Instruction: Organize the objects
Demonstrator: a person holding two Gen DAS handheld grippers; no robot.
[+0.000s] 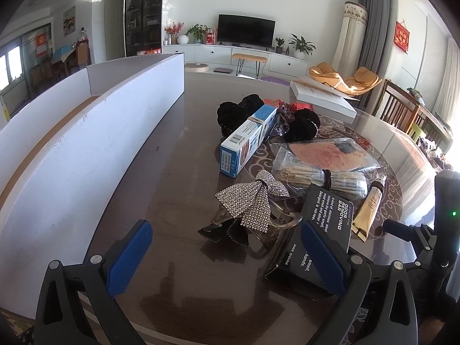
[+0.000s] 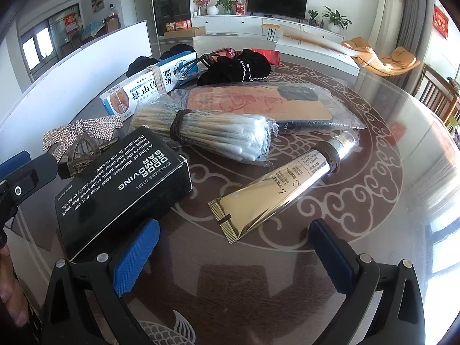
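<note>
My left gripper (image 1: 227,256) is open and empty; a rhinestone bow hair clip (image 1: 253,198) lies just ahead between its fingers. A black soap box (image 1: 322,230) touches its right finger. My right gripper (image 2: 233,247) is open and empty, with a gold cream tube (image 2: 276,189) just ahead of it and the black soap box (image 2: 120,187) beside its left finger. Further off lie a cotton swab bundle (image 2: 207,132), a bagged phone case (image 2: 264,103), a blue-white box (image 1: 247,141) and black scrunchies (image 1: 304,128).
A long white open cardboard box (image 1: 95,149) stands along the left of the glass-topped round table (image 2: 373,230). A flat white box (image 1: 322,99) lies at the far edge. Wooden chairs (image 1: 402,109) stand to the right. The other gripper (image 1: 442,230) shows at the right.
</note>
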